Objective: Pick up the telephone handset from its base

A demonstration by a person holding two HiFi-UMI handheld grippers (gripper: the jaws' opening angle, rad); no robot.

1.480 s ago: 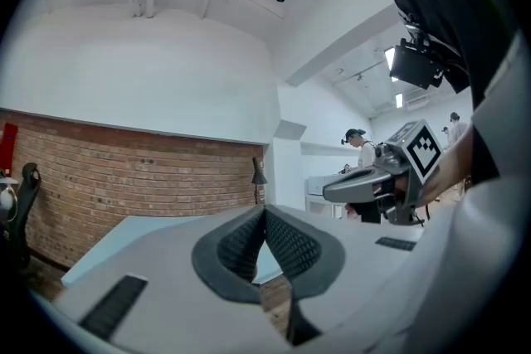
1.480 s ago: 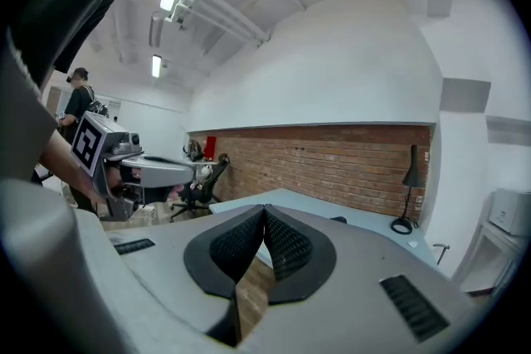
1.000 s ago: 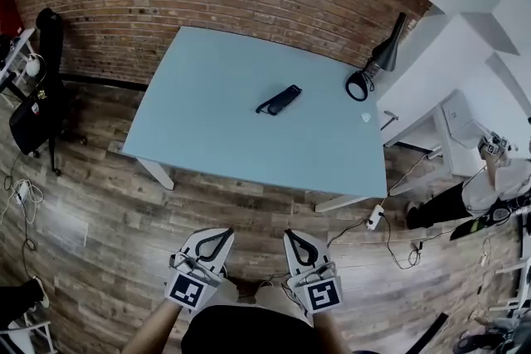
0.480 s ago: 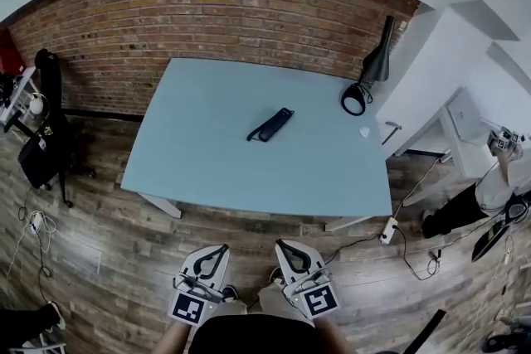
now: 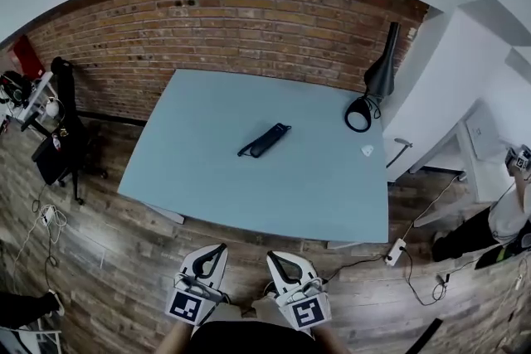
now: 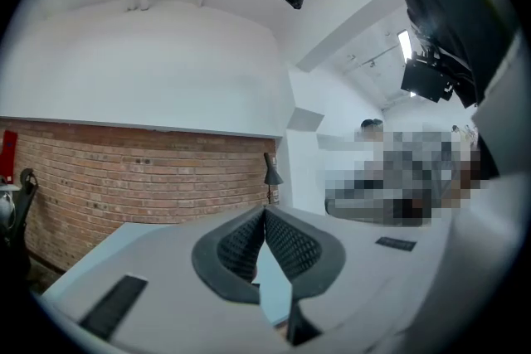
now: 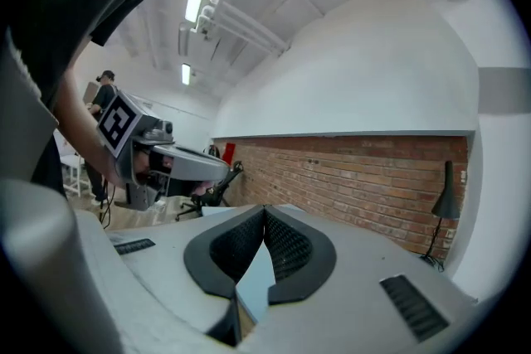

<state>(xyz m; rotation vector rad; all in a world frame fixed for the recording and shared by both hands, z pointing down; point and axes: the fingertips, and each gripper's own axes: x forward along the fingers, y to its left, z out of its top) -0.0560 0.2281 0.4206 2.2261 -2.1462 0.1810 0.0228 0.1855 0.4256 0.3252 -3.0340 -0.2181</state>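
Telephone handset (image 5: 264, 140) lies untouched near the middle of the pale blue surface (image 5: 332, 178), lower and nearer in your head view than a second ago: you are walking up. Your left claw (image 5: 221, 247) and right claw (image 5: 271, 256) are pinched together, empty, over the wooden floor (image 5: 99, 244); the reach hasn't begun.

A: What stands on the pale blue table (image 5: 315, 178)?
B: A black desk lamp (image 5: 380, 79) at its far right corner. Near the lamp lies a small white object (image 5: 367, 150); I cannot tell what it is.
A: And around the table?
B: A brick wall (image 5: 249, 21) behind it and a wooden floor (image 5: 99, 244) under it. A black chair (image 5: 60, 141) stands at the left, and a white power strip (image 5: 396, 251) lies on the floor at the right.
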